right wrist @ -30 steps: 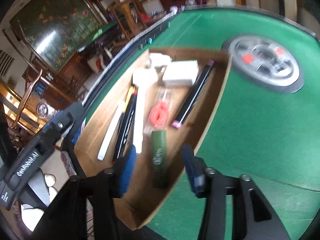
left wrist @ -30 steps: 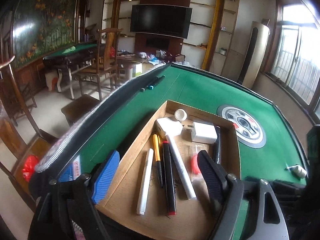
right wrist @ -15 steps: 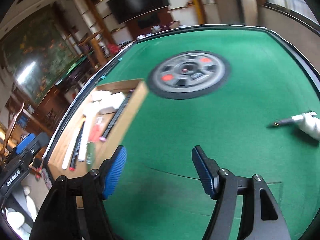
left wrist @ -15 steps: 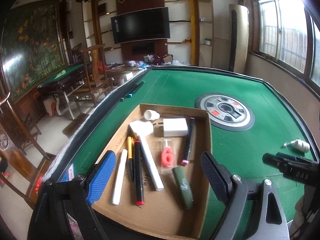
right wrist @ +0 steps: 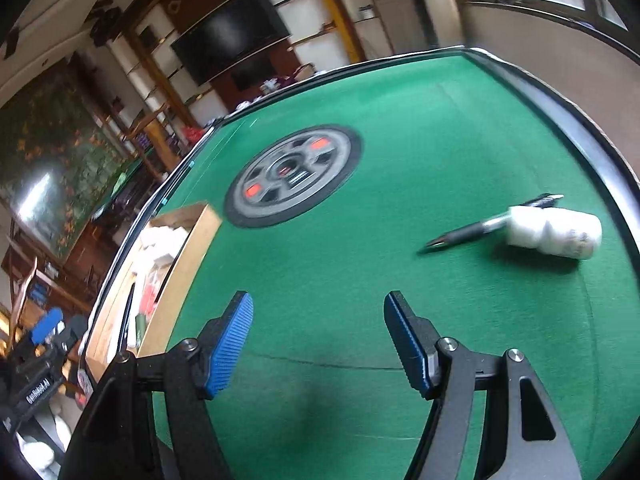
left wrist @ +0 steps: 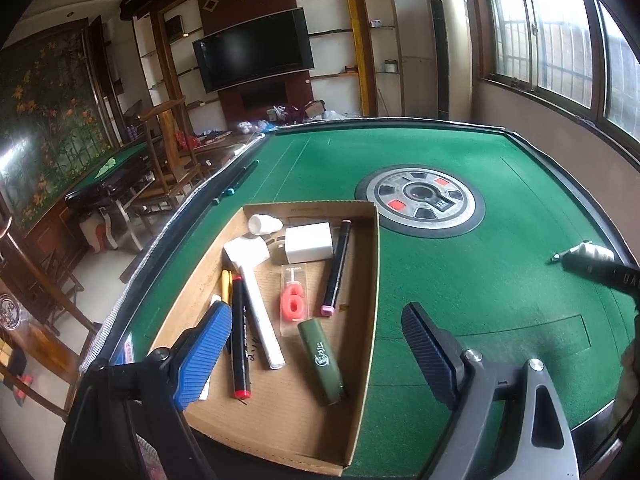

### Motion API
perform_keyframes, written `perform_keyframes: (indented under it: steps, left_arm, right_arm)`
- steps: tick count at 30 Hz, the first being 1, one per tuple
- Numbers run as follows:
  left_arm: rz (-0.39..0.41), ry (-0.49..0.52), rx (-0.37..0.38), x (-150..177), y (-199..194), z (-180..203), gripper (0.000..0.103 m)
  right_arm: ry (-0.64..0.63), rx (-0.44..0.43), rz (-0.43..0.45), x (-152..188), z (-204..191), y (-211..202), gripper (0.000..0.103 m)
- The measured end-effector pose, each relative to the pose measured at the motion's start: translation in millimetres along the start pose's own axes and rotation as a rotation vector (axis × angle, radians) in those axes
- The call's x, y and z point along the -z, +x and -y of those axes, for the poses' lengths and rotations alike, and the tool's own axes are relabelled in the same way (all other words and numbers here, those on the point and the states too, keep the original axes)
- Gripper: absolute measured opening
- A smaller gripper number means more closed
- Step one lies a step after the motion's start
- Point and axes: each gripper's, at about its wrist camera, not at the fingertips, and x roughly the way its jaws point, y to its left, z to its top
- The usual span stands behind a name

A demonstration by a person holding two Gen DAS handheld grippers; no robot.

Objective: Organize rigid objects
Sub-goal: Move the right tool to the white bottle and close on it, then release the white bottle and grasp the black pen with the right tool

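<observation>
"6" (pink candle (left wrist: 292,302))

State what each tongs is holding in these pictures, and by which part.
Nothing. The left tongs are open above the cardboard box; the right tongs are open over bare green felt.

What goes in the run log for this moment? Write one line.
left gripper: open, empty, over cardboard tray | right gripper: open, empty, over felt | pen and white bottle: loose on table
</observation>
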Motion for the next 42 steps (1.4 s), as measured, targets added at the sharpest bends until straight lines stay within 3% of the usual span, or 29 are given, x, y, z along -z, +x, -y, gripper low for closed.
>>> perform_keyframes:
  steps: [4,10,19,26,31,37,39,42]
  left_arm:
    - [-0.011,-0.003,0.067,1.7,-3.7,6.2,0.090]
    - [0.004,0.002,0.192,5.9,-10.3,24.3,0.090]
    - [-0.030,0.042,0.255,12.5,-7.7,45.8,0.090]
    - [-0.051,0.020,0.275,14.4,-1.4,44.1,0.090]
    - [-0.069,0.022,0.294,16.2,2.0,46.7,0.090]
    - [-0.083,0.038,0.309,16.2,2.7,52.7,0.090]
    - [-0.094,0.032,0.328,15.6,3.7,55.9,0.089]
    - [-0.099,0.040,0.340,17.2,2.8,60.9,0.090]
  right_arm:
    - [0.058,0.056,0.055,-15.7,37.0,-20.1,0.068]
    - [0.130,0.234,0.121,-44.1,102.2,-45.3,0.068]
    - [0.143,0.372,0.007,-67.8,148.0,2.1,0.068]
    - [0.017,0.185,-0.126,-51.2,120.9,33.6,0.064]
    - [-0.079,0.147,-0.152,-29.3,88.8,35.5,0.064]
    - [0.013,0.164,-0.040,-41.3,105.8,13.3,0.066]
    - [0.074,0.226,-0.052,-49.5,119.2,18.1,0.066]
    - [0.192,0.202,-0.105,-61.3,137.5,35.1,0.066]
